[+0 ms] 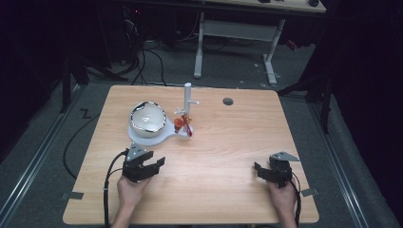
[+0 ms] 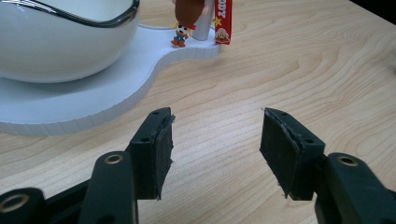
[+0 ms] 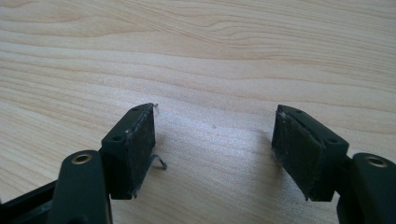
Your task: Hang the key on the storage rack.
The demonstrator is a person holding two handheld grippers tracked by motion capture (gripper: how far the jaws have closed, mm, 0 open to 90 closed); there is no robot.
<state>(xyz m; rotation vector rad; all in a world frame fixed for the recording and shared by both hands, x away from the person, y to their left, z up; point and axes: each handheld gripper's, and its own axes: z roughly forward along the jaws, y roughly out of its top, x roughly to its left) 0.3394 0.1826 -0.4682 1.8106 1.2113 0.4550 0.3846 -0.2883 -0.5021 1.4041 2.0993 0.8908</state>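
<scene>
Two hand-held grippers, left [image 1: 151, 166] and right [image 1: 264, 170], rest gaping and empty near one white bowl [image 1: 148, 117].

High view looks down on the table [image 1: 214, 156]; both gripper views skim it close — shared woodgrain.

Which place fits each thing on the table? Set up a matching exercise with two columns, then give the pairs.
Things:
1. bowl
2. white post
3. left tongs
4. right tongs

Places:
A. near edge of the table, right side
B. on the wide end of the white board
C. just in front of the white board
D. upright on the board's narrow end

Pairs: 1-B, 2-D, 3-C, 4-A
</scene>
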